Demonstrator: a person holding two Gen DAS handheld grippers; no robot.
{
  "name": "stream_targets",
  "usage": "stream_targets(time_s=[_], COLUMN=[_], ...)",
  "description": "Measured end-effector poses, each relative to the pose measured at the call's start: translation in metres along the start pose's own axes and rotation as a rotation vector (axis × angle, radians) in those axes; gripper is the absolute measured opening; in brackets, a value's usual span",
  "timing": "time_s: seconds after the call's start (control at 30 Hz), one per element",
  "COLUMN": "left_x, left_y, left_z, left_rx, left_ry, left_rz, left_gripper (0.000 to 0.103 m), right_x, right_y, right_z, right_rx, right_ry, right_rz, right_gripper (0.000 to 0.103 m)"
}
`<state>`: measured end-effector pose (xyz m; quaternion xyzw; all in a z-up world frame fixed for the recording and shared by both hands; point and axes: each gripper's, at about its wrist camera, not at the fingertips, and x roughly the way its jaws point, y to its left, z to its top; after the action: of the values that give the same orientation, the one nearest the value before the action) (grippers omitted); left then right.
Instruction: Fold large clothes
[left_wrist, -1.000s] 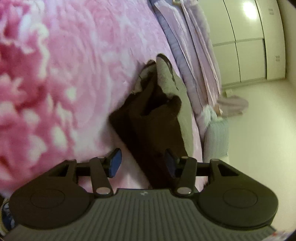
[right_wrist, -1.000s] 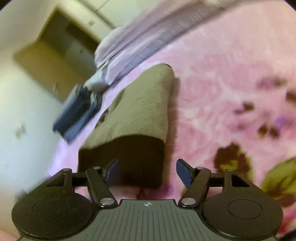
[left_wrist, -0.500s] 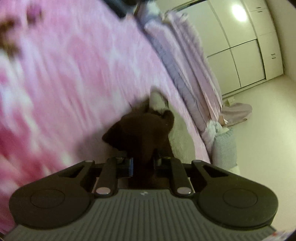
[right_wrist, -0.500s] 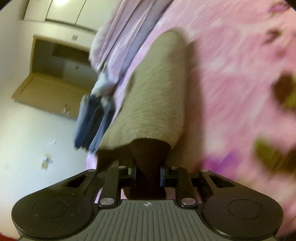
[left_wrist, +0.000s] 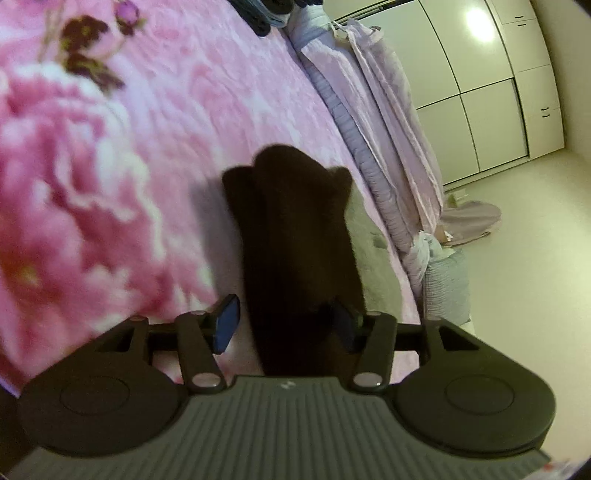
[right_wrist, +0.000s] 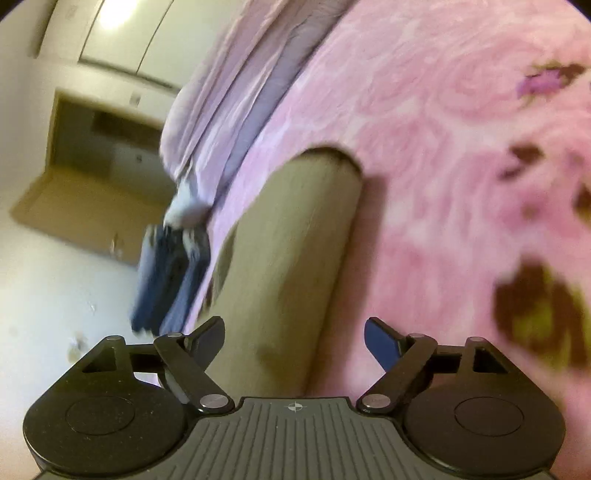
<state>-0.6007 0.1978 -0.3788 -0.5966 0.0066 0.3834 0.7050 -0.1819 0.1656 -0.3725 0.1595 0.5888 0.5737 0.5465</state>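
A large garment, dark brown on one face and tan on the other, lies folded into a long strip on the pink flowered bedspread (left_wrist: 110, 184). In the left wrist view its dark brown end (left_wrist: 291, 240) runs away from my left gripper (left_wrist: 284, 319). That gripper is open, its blue pads either side of the cloth without pinching it. In the right wrist view the tan face (right_wrist: 291, 258) stretches ahead of my right gripper (right_wrist: 295, 334). It is open too, with the fingers spread wider than the strip.
A lilac quilt (left_wrist: 373, 122) is bunched along the bed's edge, with a pale pillow (left_wrist: 447, 284) and the cream floor beyond. White wardrobe doors (left_wrist: 495, 85) line the wall. A stack of folded blue clothes (right_wrist: 170, 280) sits by the bed edge.
Half a second ago both grippers were shut on the garment's ends. Both have opened since and let go, and the garment lies flatter on the bed.
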Motion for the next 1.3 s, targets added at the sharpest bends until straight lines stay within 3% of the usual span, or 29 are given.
stream_targets(time_s=[0.03, 0.1, 0.13, 0.17, 0.2, 0.27, 0.4, 0.53, 0.57, 0.6, 0.67, 0.8, 0.87, 1.03, 1.13, 1.2, 1.23, 1.27, 1.3], left_x=[0.004, 0.011, 0.014, 0.014, 0.013, 0.014, 0.011, 0.024, 0.028, 0.029, 0.028, 0.017, 0.015, 0.035, 0.049, 0.056, 0.059, 0.06, 0.062], left_y=[-0.002, -0.004, -0.004, -0.004, -0.005, -0.011, -0.01, -0.004, -0.004, -0.002, -0.003, 0.002, 0.002, -0.01, -0.012, -0.013, -0.014, -0.016, -0.018], left_z=[0.001, 0.006, 0.01, 0.014, 0.019, 0.032, 0.068, 0.107, 0.113, 0.114, 0.117, 0.126, 0.131, 0.149, 0.157, 0.159, 0.159, 0.159, 0.16], left_rx=[-0.01, -0.014, -0.022, -0.028, -0.019, 0.023, 0.06, 0.081, 0.09, 0.092, 0.103, 0.107, 0.114, 0.122, 0.106, 0.103, 0.106, 0.12, 0.142], left_ry=[0.0, 0.0, 0.003, -0.001, -0.008, -0.018, -0.075, -0.094, -0.079, -0.066, -0.047, -0.054, -0.065, -0.039, -0.019, -0.011, -0.009, -0.011, -0.016], left_rz=[-0.001, -0.005, -0.015, -0.017, -0.021, -0.011, 0.035, 0.086, 0.09, 0.092, 0.085, 0.069, 0.073, 0.047, 0.037, 0.036, 0.037, 0.038, 0.04], left_gripper=[0.046, 0.016, 0.015, 0.014, 0.013, 0.013, 0.013, 0.013, 0.013, 0.015, 0.018, 0.027, 0.028, 0.031, 0.031, 0.031, 0.029, 0.009, 0.005], right_x=[0.007, 0.016, 0.019, 0.025, 0.03, 0.029, 0.015, 0.006, 0.005, 0.001, -0.008, -0.036, -0.042, 0.006, 0.048, 0.072, 0.082, 0.088, 0.091], right_y=[-0.005, -0.012, -0.012, -0.01, -0.011, -0.006, 0.01, 0.021, 0.022, 0.025, 0.032, 0.046, 0.048, 0.056, 0.067, 0.069, 0.069, 0.071, 0.075], right_z=[0.009, 0.022, 0.026, 0.028, 0.027, 0.019, -0.024, -0.079, -0.084, -0.083, -0.07, -0.029, -0.01, 0.032, 0.036, 0.035, 0.033, 0.03, 0.027], right_rx=[0.024, 0.048, 0.045, 0.039, 0.047, 0.037, 0.068, 0.052, 0.026, -0.005, -0.101, -0.292, -0.325, -0.352, -0.425, -0.454, -0.467, -0.488, -0.525], right_ry=[-0.005, -0.02, -0.026, -0.021, 0.006, -0.018, -0.023, 0.058, 0.077, 0.087, 0.086, -0.062, -0.098, 0.028, 0.107, 0.142, 0.159, 0.159, 0.161], right_rz=[-0.001, 0.047, 0.042, 0.045, 0.047, 0.024, 0.019, 0.058, 0.06, 0.053, -0.01, -0.12, -0.117, 0.03, 0.031, -0.007, -0.012, -0.009, -0.007], right_gripper=[0.08, 0.077, 0.068, 0.025, 0.013, 0.009, 0.006, 0.008, 0.012, 0.026, 0.046, 0.053, 0.053, 0.053, 0.053, 0.052, 0.044, 0.005, 0.005])
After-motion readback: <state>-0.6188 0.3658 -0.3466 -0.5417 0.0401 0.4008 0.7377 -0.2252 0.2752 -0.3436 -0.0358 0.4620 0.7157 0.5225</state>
